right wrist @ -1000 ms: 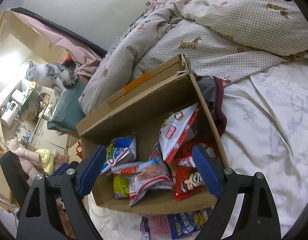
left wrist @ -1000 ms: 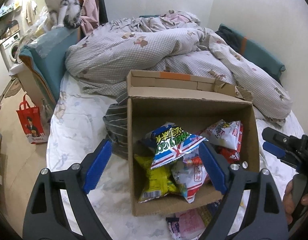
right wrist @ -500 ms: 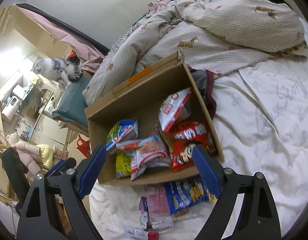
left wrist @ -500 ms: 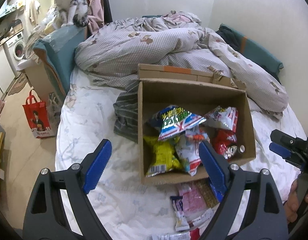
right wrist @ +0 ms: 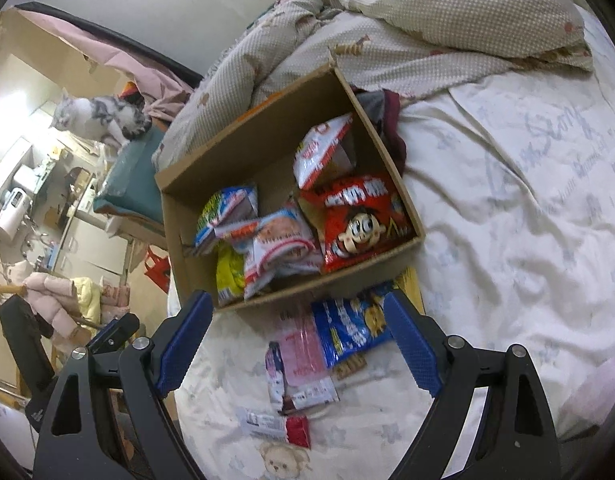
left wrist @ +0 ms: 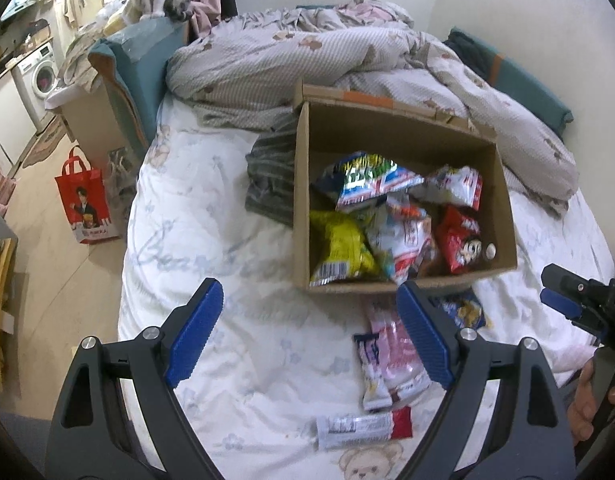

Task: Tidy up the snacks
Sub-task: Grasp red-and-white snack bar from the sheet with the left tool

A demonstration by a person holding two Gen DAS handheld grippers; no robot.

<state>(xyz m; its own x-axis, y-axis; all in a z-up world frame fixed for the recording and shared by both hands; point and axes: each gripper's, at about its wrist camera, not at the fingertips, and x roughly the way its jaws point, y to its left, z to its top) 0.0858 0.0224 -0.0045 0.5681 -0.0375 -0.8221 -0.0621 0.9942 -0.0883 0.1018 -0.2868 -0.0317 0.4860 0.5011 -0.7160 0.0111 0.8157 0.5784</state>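
An open cardboard box [left wrist: 303, 168] [right wrist: 263, 132] stands on the bed and holds several snack bags, among them a yellow bag [left wrist: 339, 246] and a red cartoon bag [right wrist: 359, 222] [left wrist: 459, 238]. In front of the box lie a blue bag [right wrist: 349, 328] [left wrist: 463, 312], a pink packet [right wrist: 301, 354] [left wrist: 399, 354] and a small grey-and-red bar [right wrist: 273, 426] [left wrist: 361, 428]. My left gripper [left wrist: 307, 332] hovers open above the sheet before the box, nothing between its fingers. My right gripper [right wrist: 297, 342] is open over the loose packets, holding nothing; it also shows at the left wrist view's right edge [left wrist: 567, 300], held by a hand [left wrist: 587, 404].
A rumpled checked duvet [left wrist: 307, 60] lies behind the box, with striped clothing [left wrist: 267, 176] at the box's left side. A cat [right wrist: 95, 116] sits on a teal cushion beyond the bed. A red bag [left wrist: 85, 200] stands on the floor left of the bed.
Both grippers have drawn back from the box, which now sits farther away. The loose packets and the bar on the sheet have come into view. Both stay open.
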